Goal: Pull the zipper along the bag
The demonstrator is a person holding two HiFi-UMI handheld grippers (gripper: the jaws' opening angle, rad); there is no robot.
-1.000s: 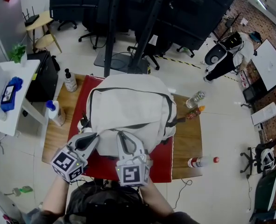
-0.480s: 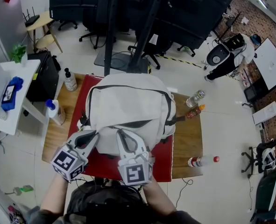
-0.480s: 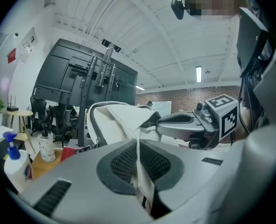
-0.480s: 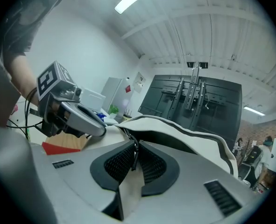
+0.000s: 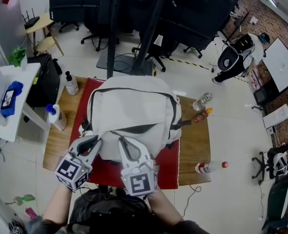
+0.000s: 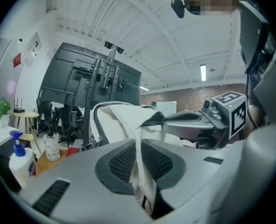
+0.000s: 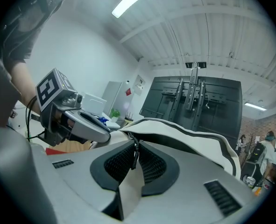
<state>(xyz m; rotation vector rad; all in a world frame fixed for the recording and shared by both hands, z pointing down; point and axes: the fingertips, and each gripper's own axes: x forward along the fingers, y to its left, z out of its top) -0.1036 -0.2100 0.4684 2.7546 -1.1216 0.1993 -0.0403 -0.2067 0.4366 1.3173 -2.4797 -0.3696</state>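
Clamping the zipper pull (image 7: 134, 155) in my right tongs (image 7: 137, 146) on the white bag (image 5: 134, 111) atop the red mat (image 5: 168, 172), I am judging my left tongs (image 6: 137, 141), jaws just loosening on the fabric fold (image 6: 144, 167), should be re-tightening first.

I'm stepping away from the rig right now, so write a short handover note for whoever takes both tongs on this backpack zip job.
Left tongs: jaws have just been opening. A fabric fold of the white backpack stands between the pads, which look to touch it.
Right tongs: shut on the dark zipper pull.
Things: the backpack lies on the red mat, its near edge at both tongs.
Done: pull gripped, fabric braced.
Left: the bag's mouth gapes beyond the right tongs, so the pull along the zipper seems mostly ahead. I'd firm up the left grip first.
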